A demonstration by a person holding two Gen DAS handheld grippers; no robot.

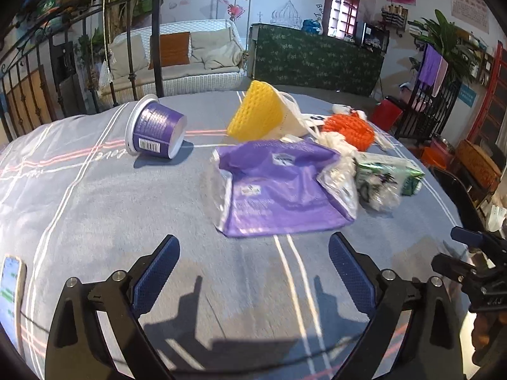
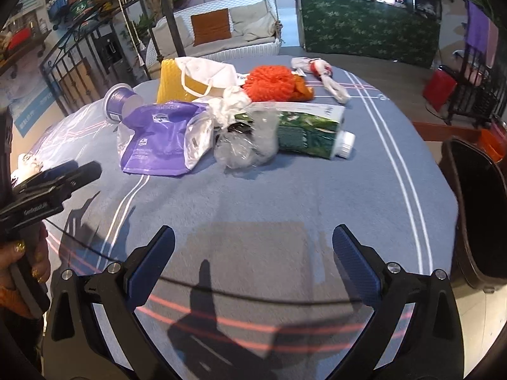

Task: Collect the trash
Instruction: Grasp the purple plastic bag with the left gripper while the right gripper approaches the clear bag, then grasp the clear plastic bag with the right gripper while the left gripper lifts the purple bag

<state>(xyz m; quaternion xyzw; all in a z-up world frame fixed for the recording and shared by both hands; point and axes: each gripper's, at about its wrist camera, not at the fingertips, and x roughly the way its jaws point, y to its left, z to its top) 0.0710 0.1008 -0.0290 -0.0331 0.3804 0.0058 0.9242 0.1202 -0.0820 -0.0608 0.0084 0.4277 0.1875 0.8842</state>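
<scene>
Left gripper [image 1: 253, 269]: nearest the lens, blue-padded fingers [image 1: 157, 272] spread wide, nothing between them, hovering over the blue-grey tablecloth [image 1: 95, 196] with white and pink stripes. Right gripper [image 2: 253, 261]: likewise released, jaws wide apart over bare cloth, holding nothing. Each tool shows at the edge of the other's view; the hand gripping the left one is seen low at the left of the right wrist view.

Trash sits in a loose cluster toward the far side of the table, well apart from both grippers. Closest to the left gripper: a flat purple pouch [image 1: 279, 186], lying on the cloth, its clear edge turned to the left. Just beside it on the right, crumpled clear plastic wrap [image 2: 247, 142] touches a green carton [image 2: 307, 126] lying on its side, white cap pointing to the right.

Behind these: yellow foam netting [image 1: 255, 115] standing up, a white face mask [image 2: 209, 71] leaning against it, an orange mesh ball [image 2: 269, 82], and crumpled white tissue [image 2: 233, 99] between mask and carton. A small white-and-red wrapper [image 2: 320, 71] lies at the far edge.

Apart to the left: a purple cup [image 1: 157, 126] tipped on its side, mouth facing left.

A phone [image 1: 11, 288] lies at the left edge. A dark bin [image 2: 475, 209] stands by the right rim of the table.
</scene>
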